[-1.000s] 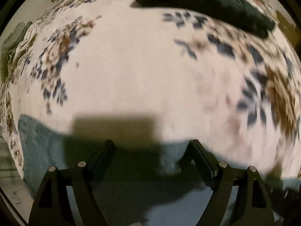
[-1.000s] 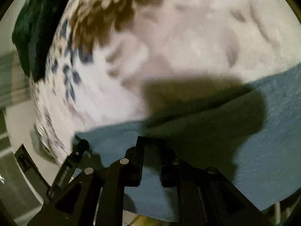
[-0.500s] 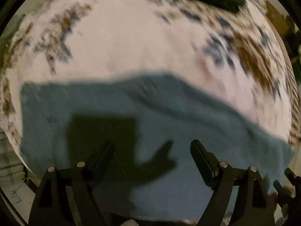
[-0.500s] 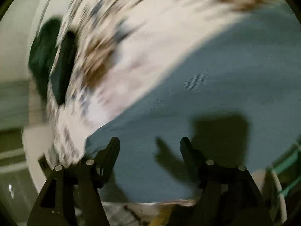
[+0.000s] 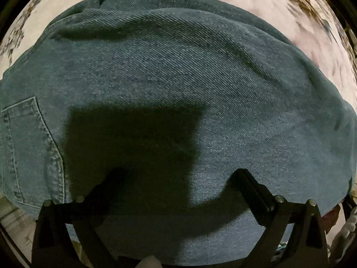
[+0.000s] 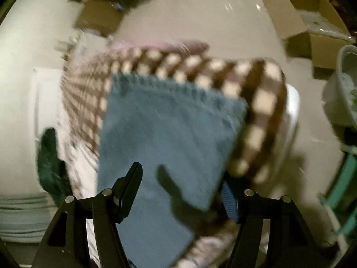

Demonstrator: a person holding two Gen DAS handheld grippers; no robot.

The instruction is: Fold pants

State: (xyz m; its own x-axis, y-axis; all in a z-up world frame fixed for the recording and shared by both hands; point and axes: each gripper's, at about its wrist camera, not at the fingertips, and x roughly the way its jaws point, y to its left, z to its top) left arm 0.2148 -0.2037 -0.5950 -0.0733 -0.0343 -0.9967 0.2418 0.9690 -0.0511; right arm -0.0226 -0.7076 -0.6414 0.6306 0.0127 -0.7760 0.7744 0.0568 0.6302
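Left tool (image 5: 178, 178) hangs right over the pants (image 5: 178, 78), jaws wide w/ nothing between them, just opened further; blue twill denim fills the view, soft ridges up top, a stitched patch pocket (image 5: 31, 151) at left, floral bedspread (image 5: 312, 33) showing past the far rounded edge. Right tool (image 6: 185, 183) has its jaws apart, empty, just opened from near shut, above the folded pant end (image 6: 169, 138), a blurry rectangle w/ a ribbed-looking hem lying on a brown-and-cream checked cover (image 6: 256, 116). Beyond that edge, open pale floor (image 6: 200, 17), cardboard boxes (image 6: 301, 17) at the far side.
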